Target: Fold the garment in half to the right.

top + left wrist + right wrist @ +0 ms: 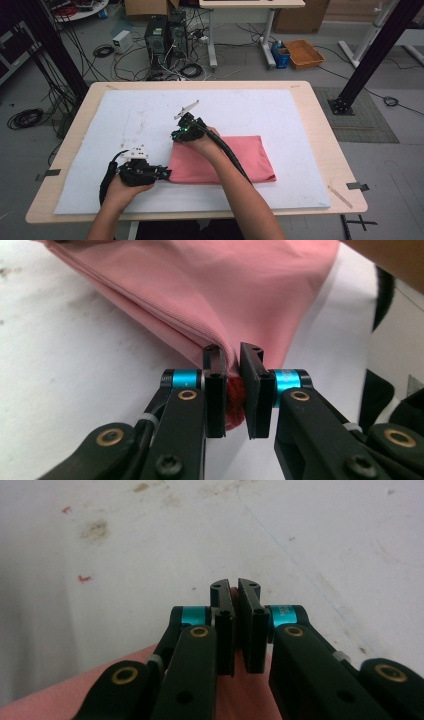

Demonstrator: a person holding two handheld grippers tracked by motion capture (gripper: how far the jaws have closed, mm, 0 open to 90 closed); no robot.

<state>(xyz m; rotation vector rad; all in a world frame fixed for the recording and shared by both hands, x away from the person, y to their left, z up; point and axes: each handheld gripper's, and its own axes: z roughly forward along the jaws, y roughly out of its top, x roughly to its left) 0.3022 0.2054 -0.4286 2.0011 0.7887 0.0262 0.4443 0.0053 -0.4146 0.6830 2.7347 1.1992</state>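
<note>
Your left gripper [232, 390] pinches the near-left corner of the folded pink cloth [235, 155], which lies toward the surface's [310, 100] near edge. Your right gripper [181, 134] is clamped on its far-left corner. Lift both corners evenly, keeping the edge taut.

Folded pink cloth [230, 160] lies flat on white mat [150, 120].

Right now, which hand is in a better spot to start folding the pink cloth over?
Probably both together. The left gripper pinches the pink cloth's near-left corner; the right gripper is shut at its far-left corner, cloth between its jaws.
</note>
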